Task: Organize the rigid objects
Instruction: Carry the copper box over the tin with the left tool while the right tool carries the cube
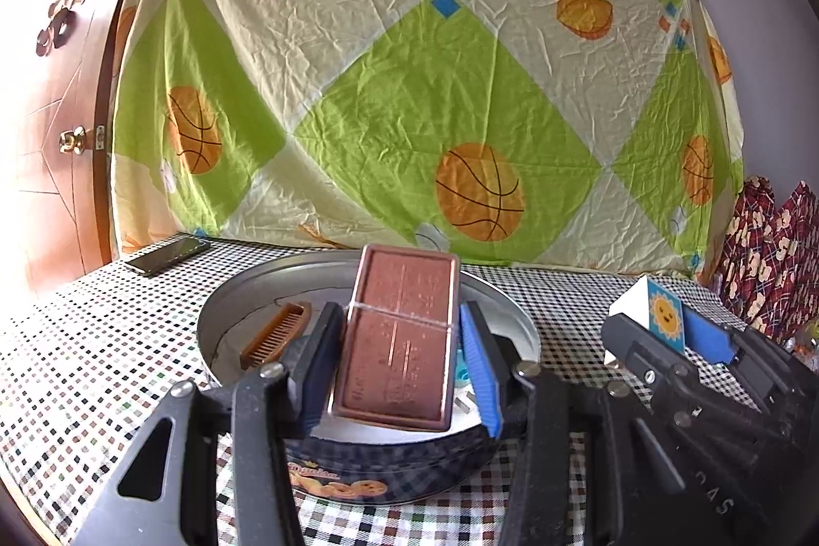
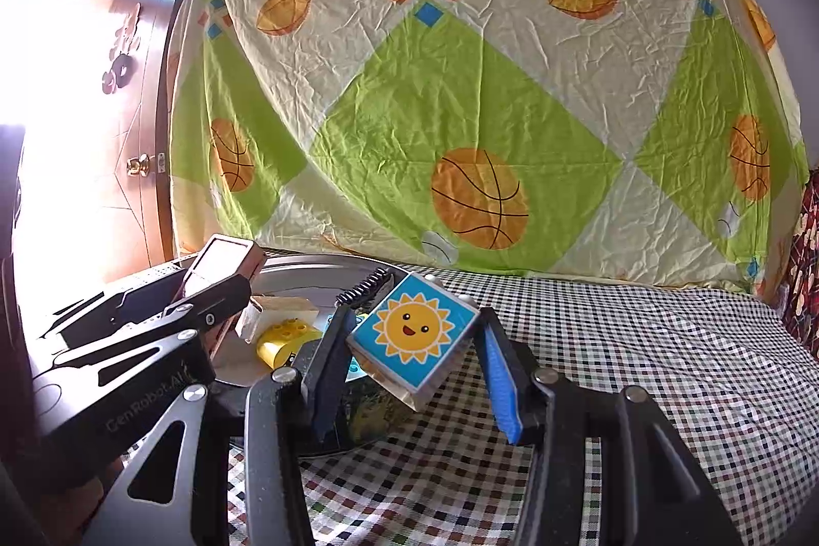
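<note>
Spanning the left gripper's (image 1: 402,351) clamped jaws, brown case (image 1: 402,336); sun block (image 2: 414,333) askew, pinched between right gripper's (image 2: 417,372) jaws.

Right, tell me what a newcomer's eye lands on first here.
The wrinkled green-and-cream basketball-print sheet fills the whole background. In front, the left gripper clamps a flat brown rectangular case over the round metal tin, while the right gripper beside it holds a blue sun-face block.
</note>
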`<state>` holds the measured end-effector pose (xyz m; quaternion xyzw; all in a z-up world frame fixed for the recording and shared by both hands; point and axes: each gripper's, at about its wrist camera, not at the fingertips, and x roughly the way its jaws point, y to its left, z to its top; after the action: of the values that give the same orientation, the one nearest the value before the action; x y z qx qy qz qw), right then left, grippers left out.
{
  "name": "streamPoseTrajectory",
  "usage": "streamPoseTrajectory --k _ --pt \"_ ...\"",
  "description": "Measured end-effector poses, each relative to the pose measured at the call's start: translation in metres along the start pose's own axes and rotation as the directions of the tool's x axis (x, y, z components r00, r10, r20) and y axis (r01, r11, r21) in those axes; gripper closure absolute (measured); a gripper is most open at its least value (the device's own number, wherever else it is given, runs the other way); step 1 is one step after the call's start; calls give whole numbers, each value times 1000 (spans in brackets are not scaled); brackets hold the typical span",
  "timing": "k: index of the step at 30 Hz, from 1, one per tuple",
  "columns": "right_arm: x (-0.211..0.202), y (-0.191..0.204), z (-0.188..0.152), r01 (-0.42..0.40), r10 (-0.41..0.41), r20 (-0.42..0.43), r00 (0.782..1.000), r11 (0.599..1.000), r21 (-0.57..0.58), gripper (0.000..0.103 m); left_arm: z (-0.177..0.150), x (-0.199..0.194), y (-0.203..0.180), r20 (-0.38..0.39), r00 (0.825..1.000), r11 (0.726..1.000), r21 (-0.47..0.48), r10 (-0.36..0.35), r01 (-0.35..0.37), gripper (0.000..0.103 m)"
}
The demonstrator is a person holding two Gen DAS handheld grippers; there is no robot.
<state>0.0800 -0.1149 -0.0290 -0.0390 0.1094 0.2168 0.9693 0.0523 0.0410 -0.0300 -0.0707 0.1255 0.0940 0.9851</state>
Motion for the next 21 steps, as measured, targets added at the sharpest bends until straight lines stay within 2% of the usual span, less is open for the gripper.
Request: streamPoseTrajectory --k 21 --pt "9 20 2 -34 34 -2 999 999 -33 53 3 2 31 -5 998 998 -24 56 -56 57"
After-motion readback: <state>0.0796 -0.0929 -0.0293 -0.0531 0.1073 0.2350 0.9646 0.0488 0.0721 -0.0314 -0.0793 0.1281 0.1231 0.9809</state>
